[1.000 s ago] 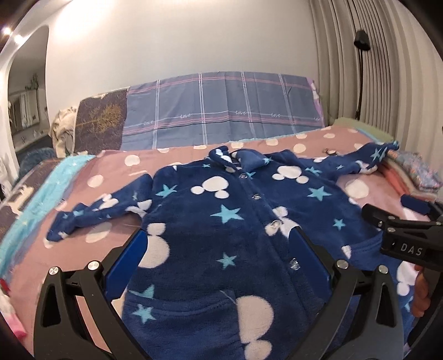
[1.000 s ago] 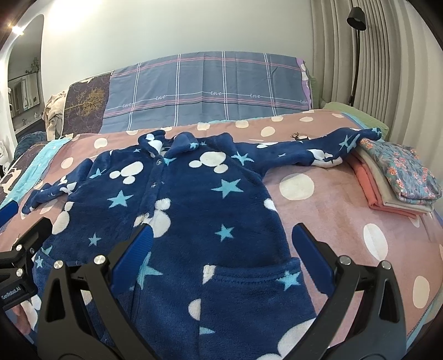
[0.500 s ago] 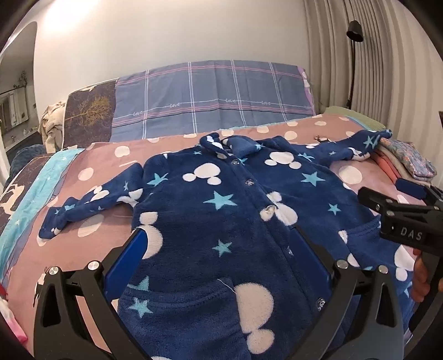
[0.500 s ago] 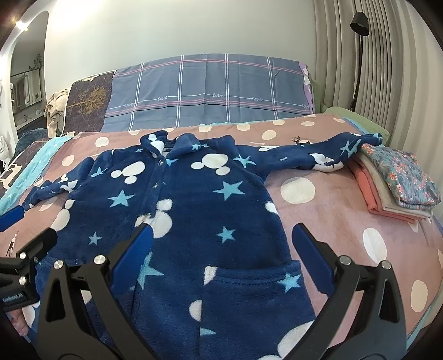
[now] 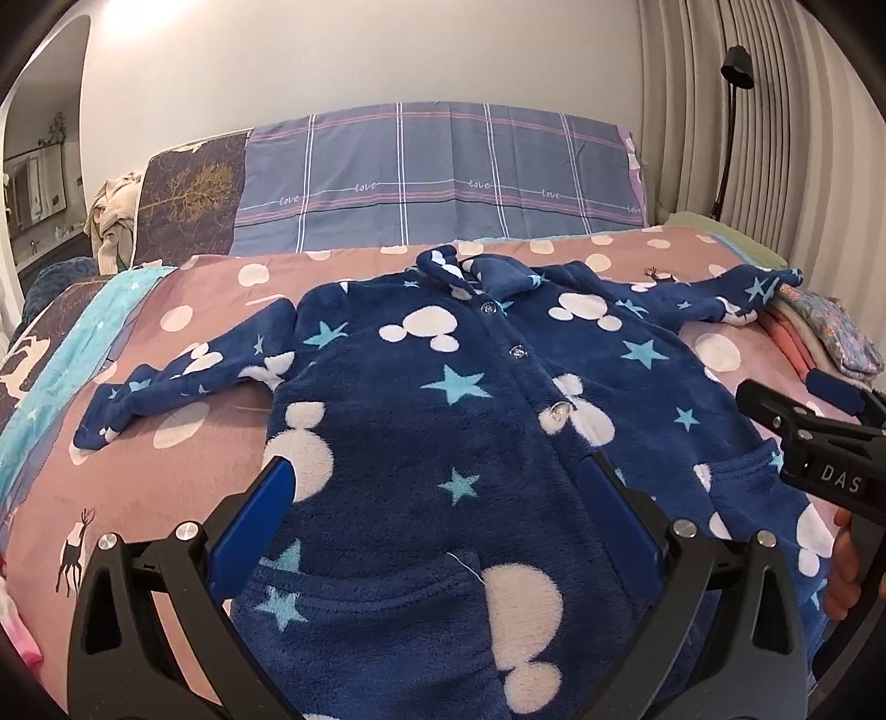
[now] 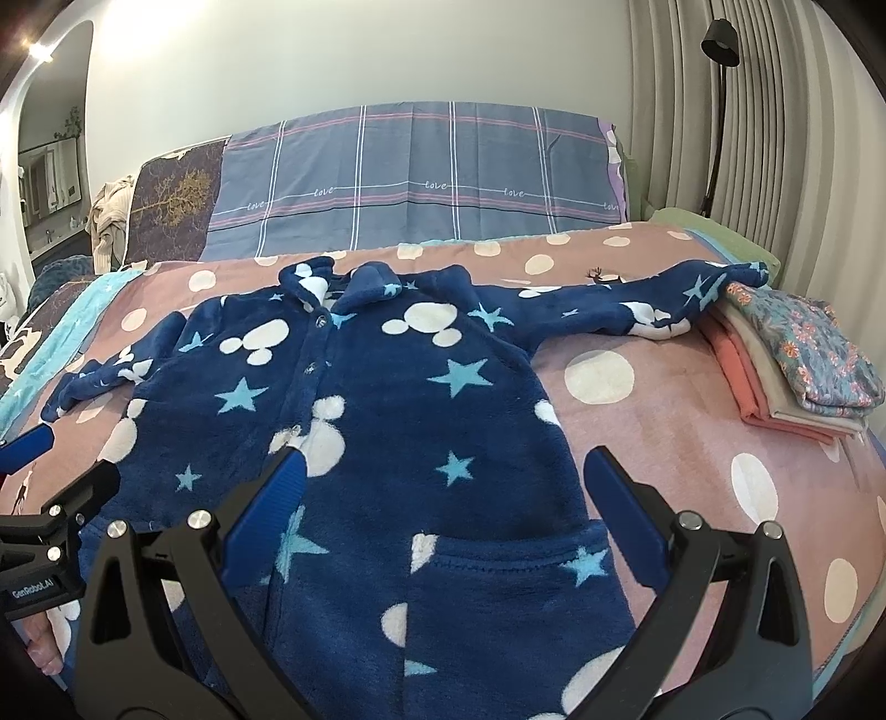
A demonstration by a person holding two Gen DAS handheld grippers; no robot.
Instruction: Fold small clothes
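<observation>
A navy fleece baby onesie [image 5: 443, 421] with white mouse heads and light blue stars lies flat, front up and buttoned, on the pink dotted blanket [image 5: 183, 487]. Both sleeves are spread sideways. My left gripper [image 5: 437, 498] hovers open above its lower left half, with nothing between the blue pads. In the right wrist view the same onesie [image 6: 387, 410] fills the middle, and my right gripper [image 6: 443, 493] stands open over the right pocket. The right sleeve's cuff [image 6: 736, 274] rests on a stack of folded clothes. Each gripper shows at the edge of the other's view.
A stack of folded clothes [image 6: 797, 365], floral on top of beige and coral, sits at the bed's right side. Plaid and tree-print pillows [image 6: 387, 177] line the headboard. A turquoise blanket [image 5: 66, 354] runs along the left. Curtains and a black lamp [image 6: 720, 44] stand right.
Both grippers have pulled back and risen slightly, so the onesie appears smaller and more of it shows. The garment itself has not moved. Both grippers stay open.
</observation>
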